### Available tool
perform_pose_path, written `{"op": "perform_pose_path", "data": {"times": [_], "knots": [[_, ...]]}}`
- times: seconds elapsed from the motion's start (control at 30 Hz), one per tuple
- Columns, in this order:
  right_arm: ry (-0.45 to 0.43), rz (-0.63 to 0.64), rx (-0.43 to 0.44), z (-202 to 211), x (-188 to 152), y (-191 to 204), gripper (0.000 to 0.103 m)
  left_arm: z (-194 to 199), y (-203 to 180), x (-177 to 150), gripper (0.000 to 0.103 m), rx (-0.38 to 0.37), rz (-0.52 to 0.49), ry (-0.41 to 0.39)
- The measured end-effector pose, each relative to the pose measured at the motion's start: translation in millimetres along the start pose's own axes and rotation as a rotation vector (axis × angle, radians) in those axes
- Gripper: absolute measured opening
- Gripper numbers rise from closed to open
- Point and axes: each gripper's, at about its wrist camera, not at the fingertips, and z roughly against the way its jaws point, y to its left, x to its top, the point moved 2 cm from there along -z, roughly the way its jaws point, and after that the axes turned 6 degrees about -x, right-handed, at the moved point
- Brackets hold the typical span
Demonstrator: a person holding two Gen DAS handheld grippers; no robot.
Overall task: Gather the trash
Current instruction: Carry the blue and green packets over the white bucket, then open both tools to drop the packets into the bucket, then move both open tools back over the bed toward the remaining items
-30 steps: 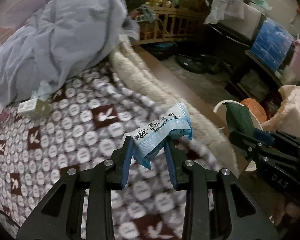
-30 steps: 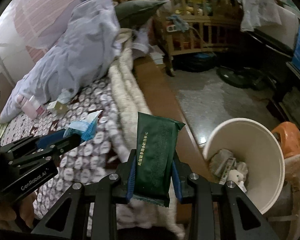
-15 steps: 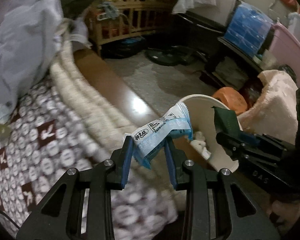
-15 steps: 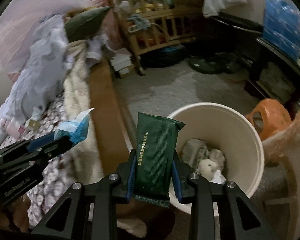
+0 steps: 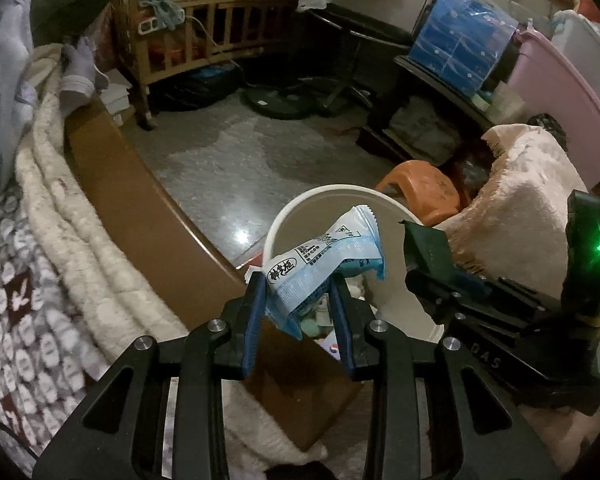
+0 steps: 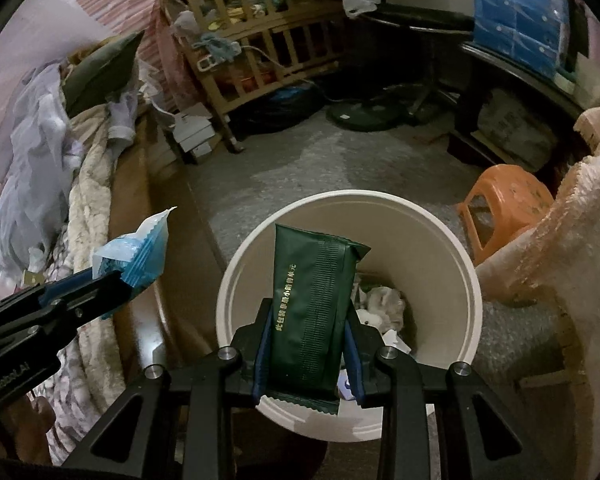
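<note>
The bin (image 6: 452, 248) stands on the floor (image 6: 300, 168), between the bed (image 6: 132, 208) on its left and the stool (image 6: 504, 196) on its right. Trash (image 6: 384, 304) lies in the bin. The right tool (image 6: 306, 344) sits over the bin's near rim with a packet (image 6: 312, 304) between its pads. The left tool (image 5: 298, 306), just left of it, carries a wrapper (image 5: 324, 260) above the bin's left edge. A crib (image 6: 268, 40) stands behind, against the far wall.
</note>
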Motion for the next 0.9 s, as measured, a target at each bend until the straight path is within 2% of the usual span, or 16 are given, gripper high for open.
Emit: {"op": "perform_pose_path", "data": {"times": [0.27,0.3,0.33,0.37,0.4,0.5,0.67,0.9], "knots": [[0.004,-0.043,-0.023,-7.2,3.0,-14.6,0.031,-9.3,1.1,1.7,0.031,-0.082,0.042,0.012],[0.011,-0.053,-0.029,-8.6,3.1,-17.4,0.038,-10.2,3.2,1.8,0.034,-0.104,0.058,0.016],[0.018,-0.061,-0.036,-9.8,2.7,-19.9,0.043,-10.6,3.7,2.0,0.044,-0.113,0.065,0.016],[0.022,-0.071,-0.04,-10.9,3.1,-22.3,0.049,-9.8,4.8,2.0,0.049,-0.121,0.072,0.012],[0.023,-0.083,-0.036,-10.9,3.0,-24.5,0.05,-7.9,5.5,2.1,0.053,-0.128,0.078,-0.003],[0.031,-0.101,-0.02,-11.3,1.8,-25.1,0.05,-3.4,8.7,0.9,0.054,-0.13,0.083,-0.012],[0.048,-0.083,-0.006,-11.9,-0.4,-14.1,0.05,7.7,22.5,-4.3,0.054,-0.079,0.099,-0.027],[0.047,0.003,0.03,-8.7,-1.5,29.9,0.05,36.4,69.6,-21.1,0.054,0.076,0.123,-0.06]]}}
